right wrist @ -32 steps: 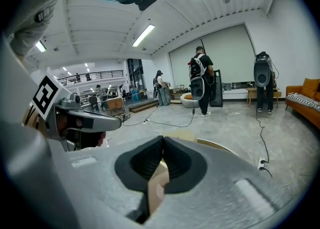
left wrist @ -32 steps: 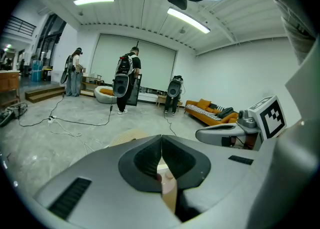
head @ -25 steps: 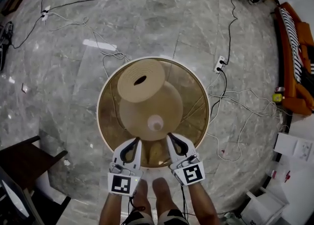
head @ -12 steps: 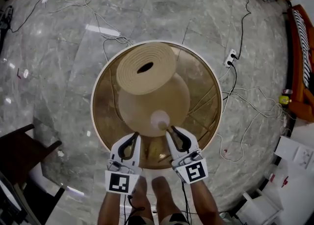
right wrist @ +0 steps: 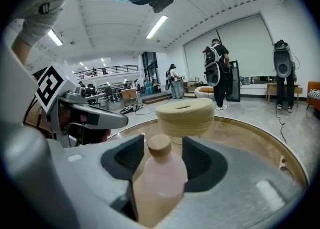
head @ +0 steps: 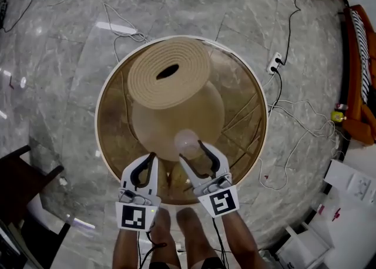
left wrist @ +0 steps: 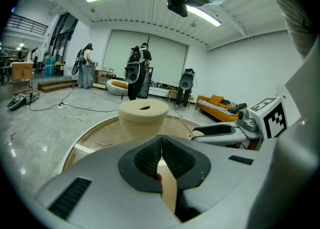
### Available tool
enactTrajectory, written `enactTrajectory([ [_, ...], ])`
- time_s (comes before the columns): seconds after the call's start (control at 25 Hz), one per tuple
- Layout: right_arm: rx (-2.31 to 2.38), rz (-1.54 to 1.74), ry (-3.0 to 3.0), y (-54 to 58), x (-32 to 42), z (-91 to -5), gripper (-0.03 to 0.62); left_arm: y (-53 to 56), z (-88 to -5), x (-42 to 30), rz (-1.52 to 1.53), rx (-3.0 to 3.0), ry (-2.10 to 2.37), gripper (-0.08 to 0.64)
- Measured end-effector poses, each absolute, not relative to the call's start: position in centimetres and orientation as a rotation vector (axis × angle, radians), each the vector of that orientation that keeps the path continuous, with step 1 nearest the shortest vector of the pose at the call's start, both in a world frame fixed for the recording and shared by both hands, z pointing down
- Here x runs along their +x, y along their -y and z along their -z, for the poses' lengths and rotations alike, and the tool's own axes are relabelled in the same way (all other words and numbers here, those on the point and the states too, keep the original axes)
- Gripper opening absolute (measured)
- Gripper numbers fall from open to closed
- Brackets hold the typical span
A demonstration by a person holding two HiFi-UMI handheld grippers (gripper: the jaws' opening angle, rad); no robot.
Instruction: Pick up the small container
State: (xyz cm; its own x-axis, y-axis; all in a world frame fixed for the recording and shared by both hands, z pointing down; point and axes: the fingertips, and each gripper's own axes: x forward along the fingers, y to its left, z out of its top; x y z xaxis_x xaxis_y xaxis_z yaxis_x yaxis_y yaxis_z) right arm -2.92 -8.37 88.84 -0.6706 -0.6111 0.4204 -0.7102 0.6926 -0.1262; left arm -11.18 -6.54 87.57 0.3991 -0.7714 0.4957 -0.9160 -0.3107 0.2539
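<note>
The small container (right wrist: 160,173), a pale pink bottle with a tan cap, stands on the round counter (head: 106,144) just below the middle of the head view, near the edge closest to the person. The right gripper (head: 191,150) reaches in from the lower right so that its jaws straddle the bottle. In the right gripper view they stand apart, with a gap on each side of the cap, so the bottle is framed but probably not yet clamped. Coming in low and level puts the pads beside the bottle's body, the widest part to squeeze.

The left gripper (left wrist: 160,145) hovers at the lower left of the head view, clear of the bottle, its jaws pressed together on nothing. A cream ribbed roll (head: 170,74) sits behind the bottle, toward the top of the frame, well apart from both grippers.
</note>
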Motion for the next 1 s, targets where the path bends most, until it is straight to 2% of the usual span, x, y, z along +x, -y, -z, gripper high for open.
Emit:
enactTrajectory([
  [0.4, 1.012, -0.359, 2.584, 9.1, -4.1, -90.5, 0.23, 6.8, -89.6, -11.7, -0.397, 2.15, 1.434, 0.018],
  [0.72, 1.084, -0.217, 2.537, 9.5, -4.2, -90.4, 0.133, 6.4, -90.3, -12.1, -0.411, 2.146, 1.434, 0.018],
  [1.0, 1.1, -0.207, 2.516, 9.4, -4.3, -90.6, 0.127, 6.3, -90.0, -12.1, -0.402, 2.151, 1.433, 0.018],
])
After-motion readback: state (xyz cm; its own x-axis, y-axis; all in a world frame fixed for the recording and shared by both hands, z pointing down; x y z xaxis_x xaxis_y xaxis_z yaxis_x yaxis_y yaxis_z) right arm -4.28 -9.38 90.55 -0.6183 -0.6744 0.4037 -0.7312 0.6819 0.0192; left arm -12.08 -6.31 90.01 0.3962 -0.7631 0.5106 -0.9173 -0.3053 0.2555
